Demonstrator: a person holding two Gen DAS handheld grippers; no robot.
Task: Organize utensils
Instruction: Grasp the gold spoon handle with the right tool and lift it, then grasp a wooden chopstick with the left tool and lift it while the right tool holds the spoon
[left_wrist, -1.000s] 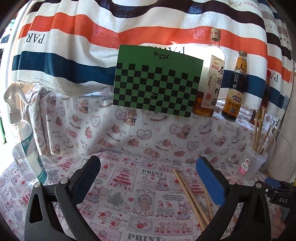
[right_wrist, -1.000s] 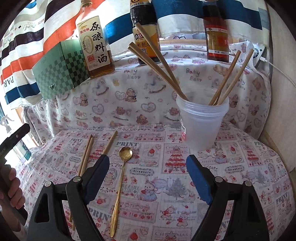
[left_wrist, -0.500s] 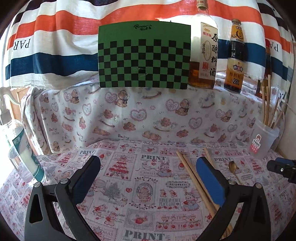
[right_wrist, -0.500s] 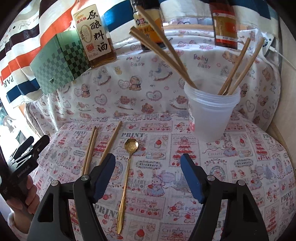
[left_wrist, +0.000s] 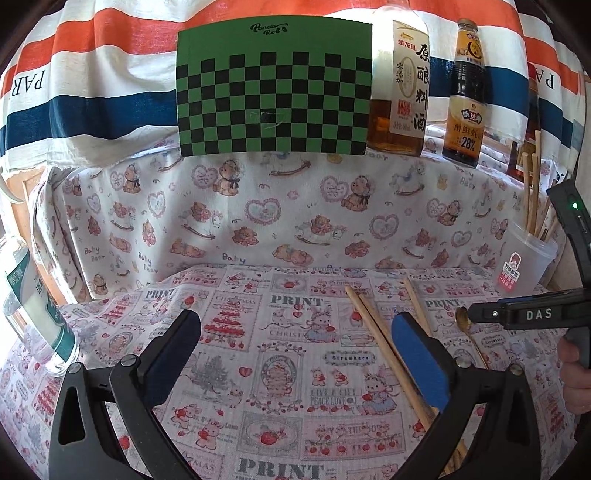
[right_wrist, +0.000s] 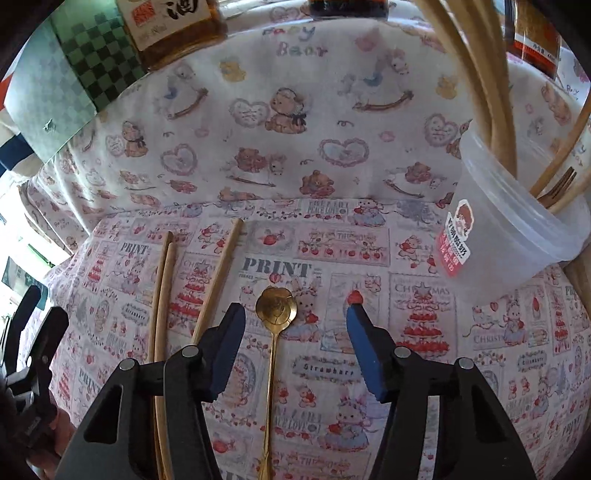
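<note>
printed tablecloth (right_wrist: 332, 236) under three loose chopsticks (right_wrist: 162, 295), gold spoon (right_wrist: 275, 314), plastic cup (right_wrist: 517, 236)

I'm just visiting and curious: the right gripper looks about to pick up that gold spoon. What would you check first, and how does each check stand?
1. Spoon lies between the right gripper's fingers: ok; the jaws are closing, pads not yet on it.
2. Spoon sits centred in the gap: not ok; it lies nearer one finger.
3. Nearest chopstick is clear of the closing jaws: cannot tell; it runs under that finger.
4. Cup has room for the spoon: ok; it holds a few chopsticks and a fork.
5. Left gripper is out of the way: ok; open, empty, off to the side.
</note>
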